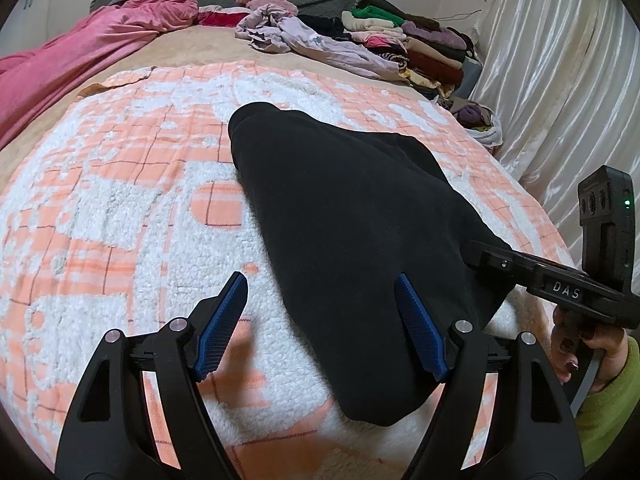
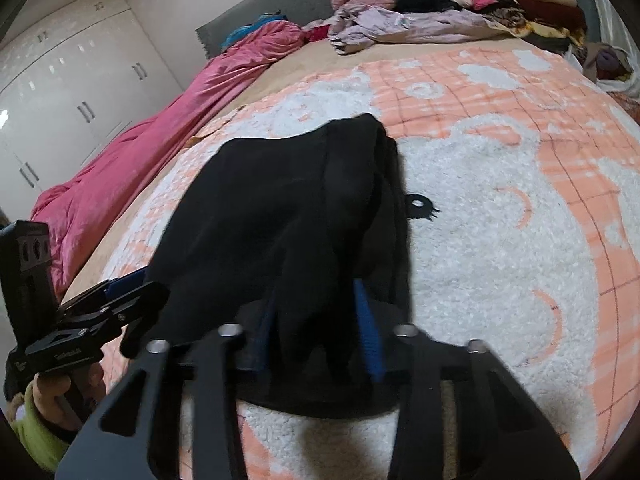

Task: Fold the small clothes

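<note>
Working on the black garment [image 1: 352, 240], which lies lengthwise in the middle of the orange-and-white blanket [image 1: 120, 184] on the bed. My right gripper [image 2: 320, 328] has its blue pads closed in on a bunched fold of the cloth at the near edge; I read this as a pinch on the fabric (motion blur leaves the contact slightly unsure). My left gripper [image 1: 320, 320] is spread wide, one pad over bare blanket and the other over the garment's near end, gripping nothing. I judge it is held ready so the left side can be taken once the right has its hold. Folded clothes [image 1: 404, 36] are stacked at the far right corner, well apart, keeping the working area free.
</note>
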`<state>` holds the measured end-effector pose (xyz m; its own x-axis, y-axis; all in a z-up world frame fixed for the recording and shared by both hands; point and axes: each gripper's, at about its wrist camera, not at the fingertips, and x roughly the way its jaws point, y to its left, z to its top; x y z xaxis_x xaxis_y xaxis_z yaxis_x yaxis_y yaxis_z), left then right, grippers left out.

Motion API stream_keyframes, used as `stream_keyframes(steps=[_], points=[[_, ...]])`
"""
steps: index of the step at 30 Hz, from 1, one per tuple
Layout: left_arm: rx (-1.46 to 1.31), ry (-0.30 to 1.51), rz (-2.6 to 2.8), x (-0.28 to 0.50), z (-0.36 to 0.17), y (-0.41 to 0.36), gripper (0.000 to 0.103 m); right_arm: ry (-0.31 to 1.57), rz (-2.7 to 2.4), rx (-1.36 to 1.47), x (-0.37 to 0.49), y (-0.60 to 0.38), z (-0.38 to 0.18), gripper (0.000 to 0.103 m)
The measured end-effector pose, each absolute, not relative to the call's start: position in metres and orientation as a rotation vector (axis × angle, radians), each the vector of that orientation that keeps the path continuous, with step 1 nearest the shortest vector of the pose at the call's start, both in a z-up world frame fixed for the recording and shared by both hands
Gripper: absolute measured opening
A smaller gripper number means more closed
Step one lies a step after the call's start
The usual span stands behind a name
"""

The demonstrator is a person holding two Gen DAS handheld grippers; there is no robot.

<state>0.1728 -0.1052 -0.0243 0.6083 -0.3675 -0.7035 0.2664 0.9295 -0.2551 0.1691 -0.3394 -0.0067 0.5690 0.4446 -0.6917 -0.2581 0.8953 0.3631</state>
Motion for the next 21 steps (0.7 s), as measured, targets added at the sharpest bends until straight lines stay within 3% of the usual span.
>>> stream_keyframes(steps=[9,14,21], points=[[-0.114,0.819,-0.398,0.168,-0.016,-0.114,0.067,0.792,0.429,0.178,0.16,-0.347,0.028,0.017],[-0.092,0.844,-0.393,0.172,-0.021,-0.125,0.067,0.854,0.38,0.145,0.164,-0.349,0.007,0.017],[-0.084,0.878,-0.387,0.175,-0.035,-0.124,0.069,0.853,0.364,0.211,0.163,-0.36,-0.007,0.029]])
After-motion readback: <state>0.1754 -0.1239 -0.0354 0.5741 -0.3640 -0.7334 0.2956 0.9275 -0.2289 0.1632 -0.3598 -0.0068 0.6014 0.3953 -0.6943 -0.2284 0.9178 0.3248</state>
